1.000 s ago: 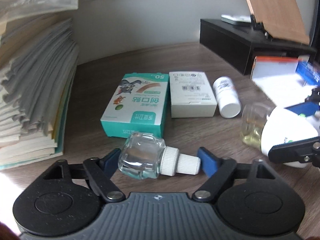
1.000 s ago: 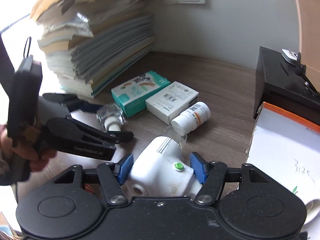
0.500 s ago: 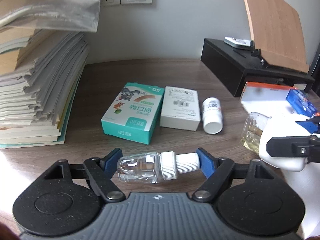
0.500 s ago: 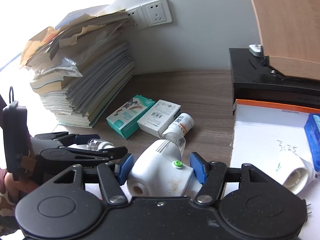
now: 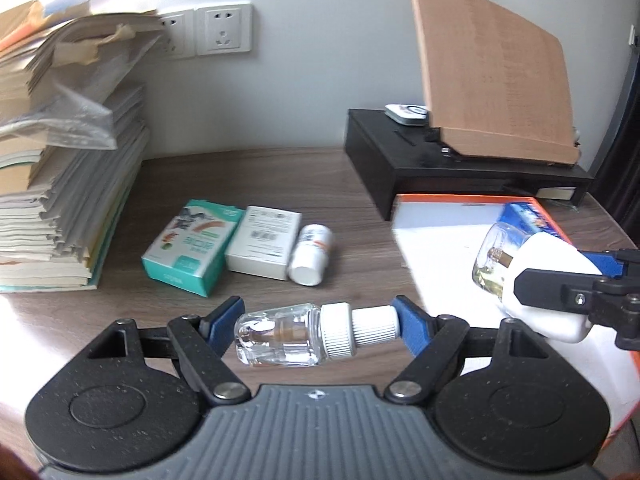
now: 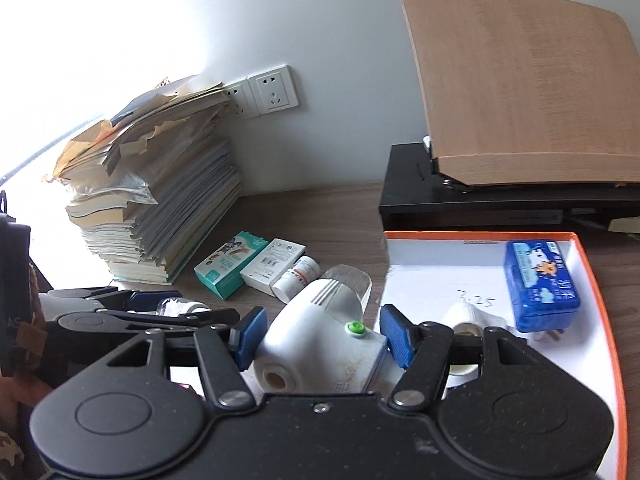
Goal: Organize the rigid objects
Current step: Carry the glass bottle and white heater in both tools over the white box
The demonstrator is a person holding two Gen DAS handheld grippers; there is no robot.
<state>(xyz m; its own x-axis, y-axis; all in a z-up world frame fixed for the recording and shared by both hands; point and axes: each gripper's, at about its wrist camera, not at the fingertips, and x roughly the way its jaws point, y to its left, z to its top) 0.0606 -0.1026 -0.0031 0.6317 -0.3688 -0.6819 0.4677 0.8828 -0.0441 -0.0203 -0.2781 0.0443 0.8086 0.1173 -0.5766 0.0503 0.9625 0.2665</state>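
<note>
My left gripper [image 5: 318, 320] is shut on a clear glass bottle with a white cap [image 5: 296, 334], held sideways above the wooden desk. My right gripper [image 6: 322, 338] is shut on a white plug-in device with a clear liquid bottle [image 6: 320, 336]; it also shows in the left wrist view [image 5: 536, 280], at the right over the tray's edge. A teal box [image 5: 192, 246], a white box [image 5: 264, 248] and a white pill bottle [image 5: 310, 254] lie side by side on the desk. The orange-rimmed white tray [image 6: 600, 292] holds a blue box [image 6: 540, 280] and a small white piece [image 6: 466, 316].
A tall stack of papers and books [image 5: 64, 184] stands at the left. A black stand [image 5: 460, 172] with a tilted wooden board [image 5: 492, 72] is at the back right. Wall sockets [image 5: 222, 32] are behind. The left gripper [image 6: 132, 312] shows low left in the right wrist view.
Both grippers have pulled back and risen from the desk with their loads. The boxes look smaller and farther. The right gripper has swung right, bringing the tray into view.
</note>
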